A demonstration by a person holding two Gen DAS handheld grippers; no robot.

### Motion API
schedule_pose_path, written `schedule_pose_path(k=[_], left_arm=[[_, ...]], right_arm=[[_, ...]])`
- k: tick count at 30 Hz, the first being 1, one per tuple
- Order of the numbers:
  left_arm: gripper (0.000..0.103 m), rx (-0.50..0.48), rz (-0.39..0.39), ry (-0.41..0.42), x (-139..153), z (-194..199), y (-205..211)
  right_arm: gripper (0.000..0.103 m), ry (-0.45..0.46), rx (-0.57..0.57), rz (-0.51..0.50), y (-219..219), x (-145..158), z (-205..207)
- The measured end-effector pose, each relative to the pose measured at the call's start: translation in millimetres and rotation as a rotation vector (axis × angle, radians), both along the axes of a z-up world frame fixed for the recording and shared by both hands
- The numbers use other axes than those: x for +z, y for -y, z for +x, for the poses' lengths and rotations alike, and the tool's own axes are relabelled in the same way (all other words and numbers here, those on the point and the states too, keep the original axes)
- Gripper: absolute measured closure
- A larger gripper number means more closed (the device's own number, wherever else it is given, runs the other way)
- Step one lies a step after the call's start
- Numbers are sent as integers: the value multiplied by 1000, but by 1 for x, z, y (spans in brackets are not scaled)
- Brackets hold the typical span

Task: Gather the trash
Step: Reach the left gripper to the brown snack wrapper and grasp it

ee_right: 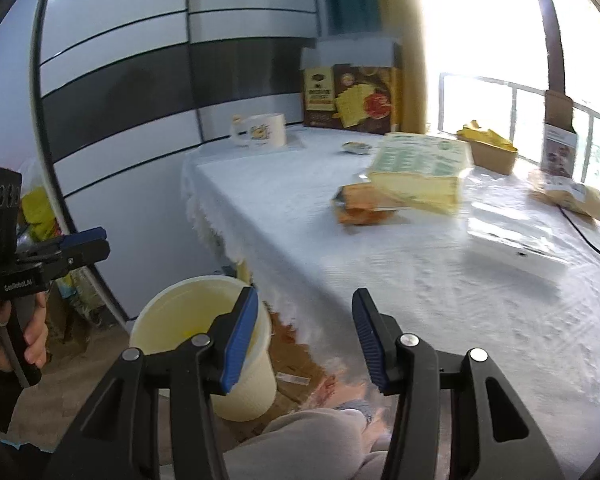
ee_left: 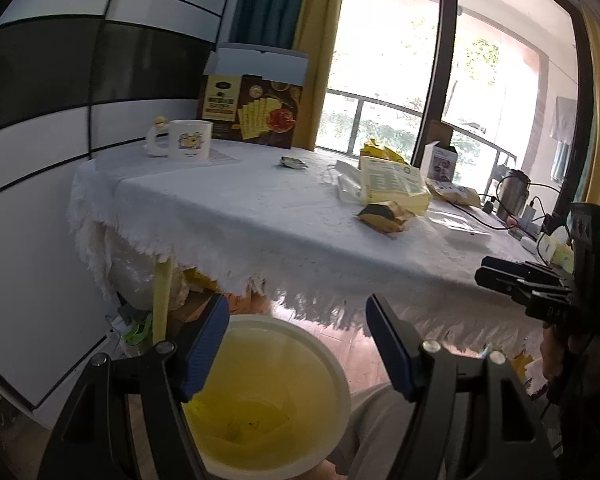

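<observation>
Trash: crumpled orange wrapper on the white cloth, far ahead of the right jaws and a bit to their right; shows brown and yellow past the left jaws too.
More trash, likely: small dark wrapper far ahead of the left jaws; torn yellow bits in a brown box at the back.
Bin: pale yellow bucket right under and between the left jaws; down and to the left of the right jaws. Set on the floor by the table edge, likely so trash can drop in fast. Something yellow already at the bottom.
Left gripper: jaws open wide, nothing between them.
Right gripper: jaws part open, nothing between them.
Why open: both empty, likely ready to grab the next piece.
Table: ahead of both jaws, white fringed cloth over the edge.
Not trash, probably: white mug and tall cracker box far ahead of the left jaws; flat yellow pack just behind the orange wrapper.
</observation>
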State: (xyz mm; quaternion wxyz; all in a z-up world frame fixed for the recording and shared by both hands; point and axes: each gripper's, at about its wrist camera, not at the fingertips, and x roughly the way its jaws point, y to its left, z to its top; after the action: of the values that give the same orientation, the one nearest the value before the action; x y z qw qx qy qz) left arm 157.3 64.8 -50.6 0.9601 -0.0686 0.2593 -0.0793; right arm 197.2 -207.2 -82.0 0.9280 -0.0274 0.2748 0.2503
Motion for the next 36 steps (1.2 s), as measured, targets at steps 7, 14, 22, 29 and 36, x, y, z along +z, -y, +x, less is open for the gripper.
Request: schedule_pose_path(k=[7, 14, 22, 29, 36], left_arm=[[32, -41, 25, 6, 8, 19, 29], [32, -92, 46, 16, 15, 37, 60], [32, -165, 112, 19, 20, 62, 99], [32, -199, 166, -4, 19, 95, 125], [32, -212, 262, -63, 12, 139, 141]], right_arm=[[56, 14, -61, 26, 40, 3, 2], [56, 36, -105, 39, 68, 8, 3], [55, 42, -132, 43, 99, 13, 11], [52, 50, -146, 26, 116, 24, 25], [46, 16, -144, 4, 131, 32, 45]])
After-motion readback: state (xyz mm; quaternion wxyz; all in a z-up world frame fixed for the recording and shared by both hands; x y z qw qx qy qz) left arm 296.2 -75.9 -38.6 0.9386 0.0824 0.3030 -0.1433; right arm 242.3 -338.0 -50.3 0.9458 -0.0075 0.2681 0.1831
